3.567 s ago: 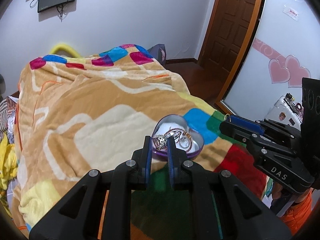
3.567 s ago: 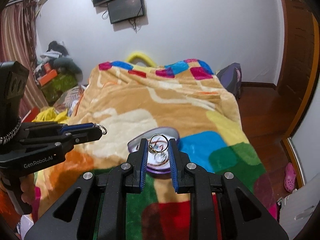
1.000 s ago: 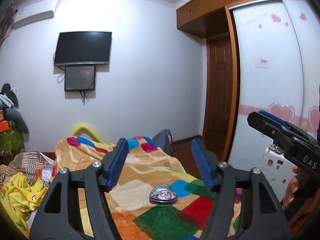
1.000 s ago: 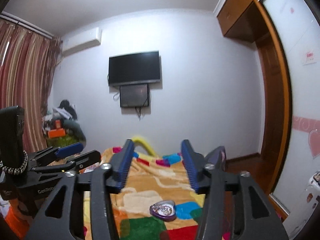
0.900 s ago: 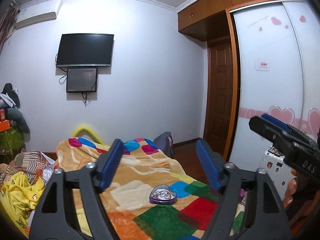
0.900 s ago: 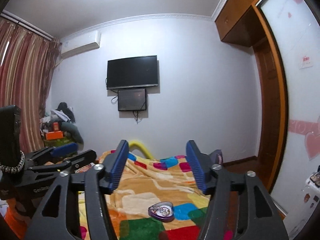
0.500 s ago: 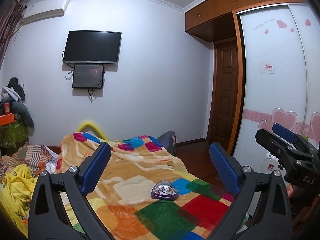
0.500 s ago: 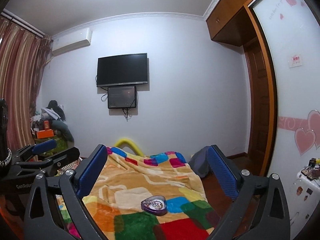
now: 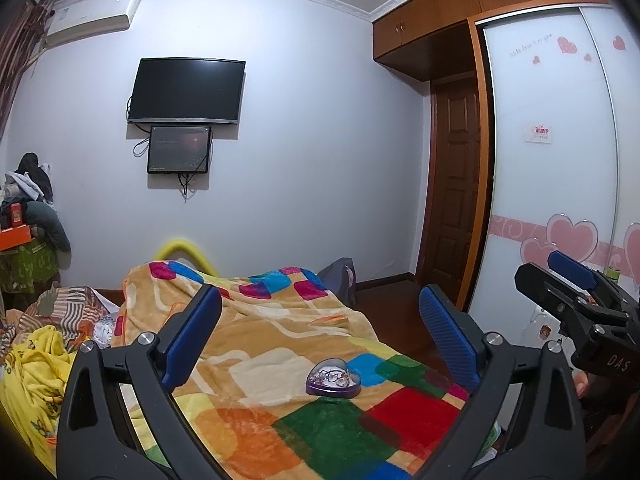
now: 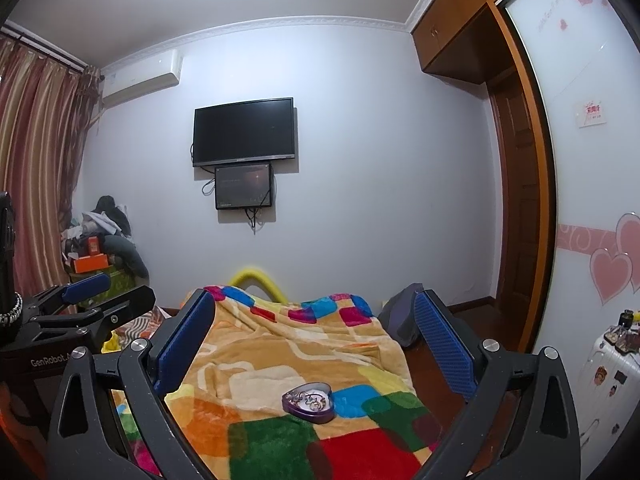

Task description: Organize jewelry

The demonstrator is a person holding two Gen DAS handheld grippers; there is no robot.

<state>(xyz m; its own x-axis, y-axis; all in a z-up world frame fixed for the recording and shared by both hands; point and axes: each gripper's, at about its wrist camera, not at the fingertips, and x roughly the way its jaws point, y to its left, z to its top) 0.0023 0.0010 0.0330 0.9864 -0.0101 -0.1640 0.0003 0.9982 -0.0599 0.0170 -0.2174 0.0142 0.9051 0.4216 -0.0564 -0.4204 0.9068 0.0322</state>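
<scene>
Looking out over the bed from both wrist cams, so here's the layout. Left gripper (image 9: 320,330) has its blue-padded fingers (image 9: 192,336) spread wide apart with nothing between them. Same deal for the right gripper (image 10: 314,332): blue ribbed pads (image 10: 444,344) as far apart as they seem to go, holding nothing. Both are held up above the near end of the bed, well apart from the jewelry.

The small purple heart-shaped tin (image 9: 333,382) sits open on the patchwork fleece blanket (image 9: 280,332), the orange-tan one with blue, green, red and pink squares. It's near the foot of the bed, just beside a light blue square and right behind a dark green one. Inside there's a tangle of silvery rings and chains (image 9: 332,377), too small to tell how many pieces. In the right wrist view the same tin (image 10: 308,402) shows up low and centre between the fingers.

Each gripper also pokes into the other's view: the right one at the right edge of the left cam (image 9: 576,300), the left one at the left edge of the right cam (image 10: 92,300).

Rest of the room: black flat TV (image 10: 244,132) on the white wall with a smaller dark screen (image 10: 244,192) under it, brown wooden door (image 9: 456,196), white wardrobe panel with pink hearts (image 9: 560,160), and a crumpled yellow cloth (image 9: 32,380) left of the bed.
</scene>
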